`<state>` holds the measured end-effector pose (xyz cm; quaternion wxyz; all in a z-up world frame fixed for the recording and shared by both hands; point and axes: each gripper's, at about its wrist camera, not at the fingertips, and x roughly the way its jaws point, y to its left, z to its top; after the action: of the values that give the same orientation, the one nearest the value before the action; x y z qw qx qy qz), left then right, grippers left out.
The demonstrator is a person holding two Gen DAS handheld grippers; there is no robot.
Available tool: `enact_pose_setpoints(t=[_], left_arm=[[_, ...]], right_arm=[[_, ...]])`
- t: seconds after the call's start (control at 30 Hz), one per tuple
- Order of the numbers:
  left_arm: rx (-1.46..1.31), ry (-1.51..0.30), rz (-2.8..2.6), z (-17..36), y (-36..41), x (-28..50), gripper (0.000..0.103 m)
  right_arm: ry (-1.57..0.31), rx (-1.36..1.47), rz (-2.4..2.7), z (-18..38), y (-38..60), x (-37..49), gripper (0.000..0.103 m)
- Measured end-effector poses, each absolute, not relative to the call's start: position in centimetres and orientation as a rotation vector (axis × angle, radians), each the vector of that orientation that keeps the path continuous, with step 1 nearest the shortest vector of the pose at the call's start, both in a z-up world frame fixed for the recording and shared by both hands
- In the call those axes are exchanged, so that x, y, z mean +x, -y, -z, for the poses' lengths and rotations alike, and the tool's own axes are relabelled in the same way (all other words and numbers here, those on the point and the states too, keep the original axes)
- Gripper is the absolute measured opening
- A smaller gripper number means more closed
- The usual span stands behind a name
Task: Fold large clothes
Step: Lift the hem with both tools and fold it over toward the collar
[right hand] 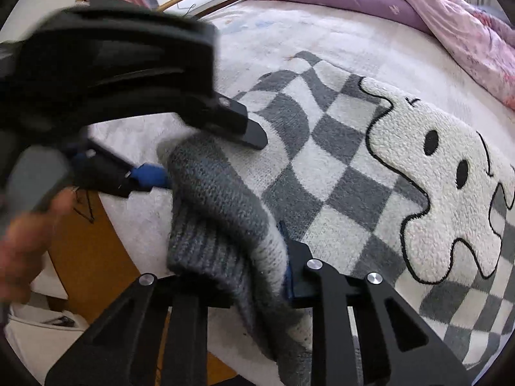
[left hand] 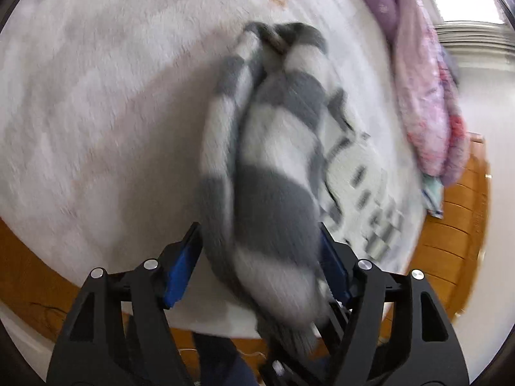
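The right gripper (right hand: 257, 257) has its jaws clenched on the grey ribbed sleeve (right hand: 209, 212) of the checkered knit sweater (right hand: 322, 167); the left gripper (left hand: 257, 257) has its jaws spread, released, with the sleeve lying loose between them; only the right wrist view shows the fluffy ghost patch (right hand: 441, 199), spread flat on the white plush bed (left hand: 96, 112).

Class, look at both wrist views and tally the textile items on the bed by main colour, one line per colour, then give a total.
Grey and white: 1, the checkered knit sweater with a white ghost patch.
Purple and pink: 1, the floral quilt bunched at the far side.
White: 1, the fluffy bed cover beneath them.
Total: 3
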<state>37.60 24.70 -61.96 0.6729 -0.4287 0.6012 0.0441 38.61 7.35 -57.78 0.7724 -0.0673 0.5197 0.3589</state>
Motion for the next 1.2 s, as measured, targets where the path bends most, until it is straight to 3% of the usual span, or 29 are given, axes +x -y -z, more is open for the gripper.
enact_pose_setpoints(t=[0.03,0.13,0.47,0.63,0.7,0.83,0.9,0.97,1.07,1.2], left_arm=[[-0.947,-1.35,-0.086,61.8,-24.3,38.3,0.052],[-0.722,-1.344,-0.071,59.1,-20.6,40.4,0.033],[-0.312,-1.216,0.185,49.3,0.6,43.9,0.031],[-0.153,-1.235,0.342,49.8,13.7,45.4,0.032],[-0.078,-1.258,0.399,51.0,18.5,45.7,0.034],[-0.027,-1.378,0.562,55.2,25.3,45.5,0.05],[-0.066,-1.441,0.574,56.7,26.3,45.5,0.05],[-0.121,-1.42,0.552,56.4,25.6,45.3,0.05],[-0.191,-1.328,0.456,54.6,22.6,44.9,0.073],[-0.265,-1.268,0.179,53.9,15.7,44.6,0.074]], right_arm=[[-1.133,-0.125,-0.778,57.7,-7.0,38.9,0.019],[-1.17,0.018,-0.751,57.3,-4.5,40.6,0.017],[-1.148,0.632,-0.542,54.0,15.0,42.8,0.017],[-1.133,0.845,-0.393,55.2,26.1,41.1,0.017],[-1.133,0.944,-0.322,56.9,30.0,39.7,0.017],[-1.174,1.197,-0.162,62.0,35.3,36.9,0.017],[-1.22,1.269,-0.089,64.9,36.7,35.8,0.017],[-1.26,1.314,-0.043,66.4,37.5,35.6,0.017],[-1.287,1.357,-0.038,67.8,38.5,35.6,0.019],[-1.367,1.27,-0.076,67.0,38.3,37.2,0.033]])
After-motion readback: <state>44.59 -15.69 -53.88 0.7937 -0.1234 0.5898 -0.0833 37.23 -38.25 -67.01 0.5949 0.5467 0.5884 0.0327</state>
